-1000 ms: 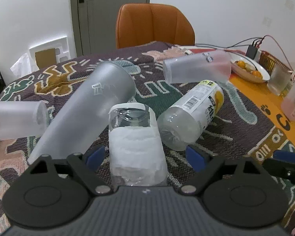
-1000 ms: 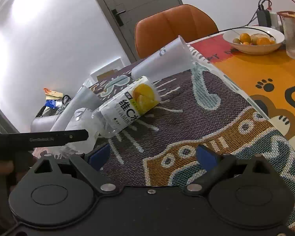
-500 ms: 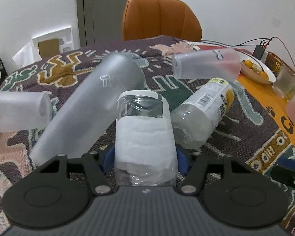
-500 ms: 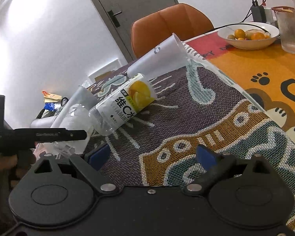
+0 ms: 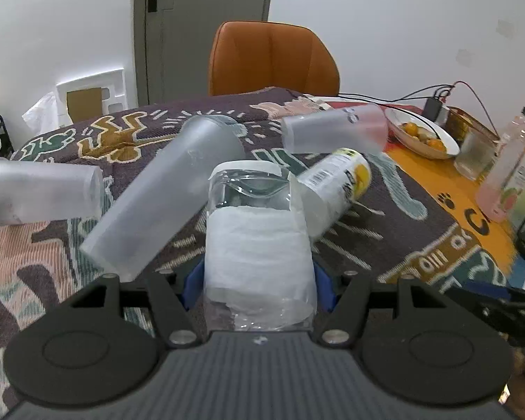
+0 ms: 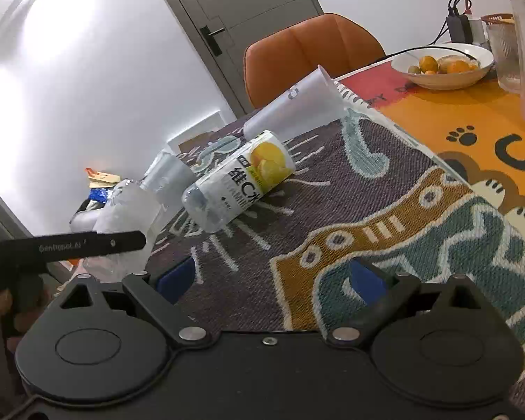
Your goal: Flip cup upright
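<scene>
A clear cup with a white paper wrap stands upside down, base up, between my left gripper's blue pads. My left gripper is shut on it near its rim end. The cup also shows at the left of the right wrist view, behind the left gripper's black finger. My right gripper is open and empty, low over the patterned cloth, to the right of the cup.
Three frosted cups lie on their sides: one long, one at the left, one at the back. A lemon-drink bottle lies beside the held cup. A fruit bowl, a glass and a pink bottle stand at the right. An orange chair is behind.
My left gripper closed on the wrapped cup, then rose with it; the table objects now sit lower and farther. My right gripper has shifted slightly and stays open.
</scene>
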The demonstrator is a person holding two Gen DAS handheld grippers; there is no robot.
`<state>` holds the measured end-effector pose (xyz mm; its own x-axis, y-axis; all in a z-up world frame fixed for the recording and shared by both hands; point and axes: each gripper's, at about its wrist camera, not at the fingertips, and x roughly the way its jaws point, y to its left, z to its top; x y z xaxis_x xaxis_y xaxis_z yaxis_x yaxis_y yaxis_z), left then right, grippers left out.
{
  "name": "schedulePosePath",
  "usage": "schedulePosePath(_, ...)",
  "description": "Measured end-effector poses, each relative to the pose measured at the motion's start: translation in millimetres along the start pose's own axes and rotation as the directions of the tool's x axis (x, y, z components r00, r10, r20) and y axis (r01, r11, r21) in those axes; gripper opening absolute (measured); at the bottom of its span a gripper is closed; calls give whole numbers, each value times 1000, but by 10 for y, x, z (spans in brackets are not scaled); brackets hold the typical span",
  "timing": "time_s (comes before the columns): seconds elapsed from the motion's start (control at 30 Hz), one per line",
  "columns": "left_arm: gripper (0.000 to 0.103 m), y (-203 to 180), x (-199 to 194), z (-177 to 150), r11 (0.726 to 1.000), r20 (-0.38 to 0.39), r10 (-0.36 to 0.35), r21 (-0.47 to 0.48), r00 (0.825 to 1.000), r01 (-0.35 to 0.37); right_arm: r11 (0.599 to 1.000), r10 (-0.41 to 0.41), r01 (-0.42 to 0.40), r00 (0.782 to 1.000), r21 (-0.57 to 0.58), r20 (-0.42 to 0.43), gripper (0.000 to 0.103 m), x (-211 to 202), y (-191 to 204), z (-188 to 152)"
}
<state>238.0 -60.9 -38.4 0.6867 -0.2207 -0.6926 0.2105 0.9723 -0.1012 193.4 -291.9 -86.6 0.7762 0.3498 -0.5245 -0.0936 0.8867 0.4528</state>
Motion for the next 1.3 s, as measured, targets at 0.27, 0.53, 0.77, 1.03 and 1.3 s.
schedulePosePath(0.27, 62, -118, -237, -250, 1000, -4, -7, 8, 1000, 7, 999, 8, -7, 1000, 47, -7, 103, -117, -18, -85)
schedulePosePath(0.53, 62, -190, -359, -492, 1000, -28, -20, -5, 999, 20, 988, 41, -29, 996, 149, -79, 103, -82, -136, -235)
schedulePosePath(0.77, 62, -251, -363, -640, 1000, -57, -16, 1, 998, 17, 988, 74, -56, 991, 144, -116, 103, -104, -137, -301)
schedulePosePath(1.03, 63, -291, -244, -761, 1000, -104, -8, 3, 995, 8, 994, 66, -53, 989, 99, -129, 103, -145, -93, -332)
schedulePosePath(1.3, 78, -216, -288, -723, 1000, -108, -2, -12, 994, 1, 993, 76, -62, 987, 101, -141, 103, -67, -50, -321)
